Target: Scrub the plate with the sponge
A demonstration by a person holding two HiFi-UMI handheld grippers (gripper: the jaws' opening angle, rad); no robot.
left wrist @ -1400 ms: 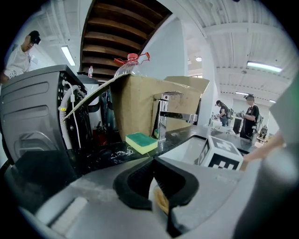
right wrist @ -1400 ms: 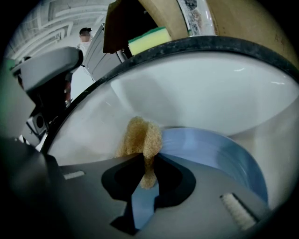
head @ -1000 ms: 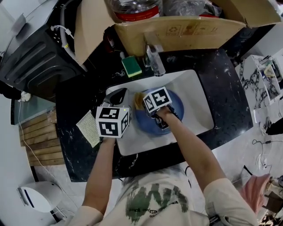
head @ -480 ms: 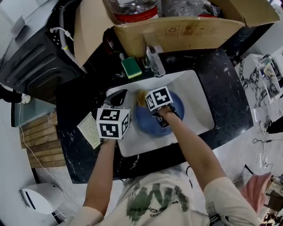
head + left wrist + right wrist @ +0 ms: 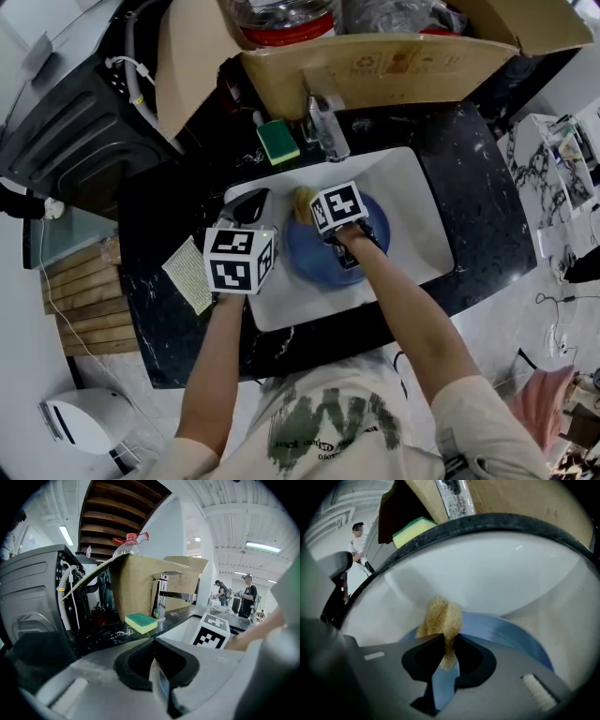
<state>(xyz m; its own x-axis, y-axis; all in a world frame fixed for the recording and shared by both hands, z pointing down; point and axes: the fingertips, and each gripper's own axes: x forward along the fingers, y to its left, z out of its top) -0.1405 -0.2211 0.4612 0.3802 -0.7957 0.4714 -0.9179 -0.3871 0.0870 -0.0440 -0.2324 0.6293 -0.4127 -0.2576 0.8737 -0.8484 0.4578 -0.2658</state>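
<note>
head view: the right gripper (image 5: pixel 309 214) sat over the blue plate (image 5: pixel 314 261) in the white sink (image 5: pixel 417 202). left gripper view: the left gripper (image 5: pixel 156 660) had its jaws closed, empty. right gripper view: jaws pinched the tan sponge (image 5: pixel 440 618) at the plate's far edge.

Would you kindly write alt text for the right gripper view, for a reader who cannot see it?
The right gripper pinches a tan sponge between its fingers, at the far edge of a blue plate lying in a white sink. Beyond it, on the dark counter, are a yellow-green sponge and a cardboard box.
</note>
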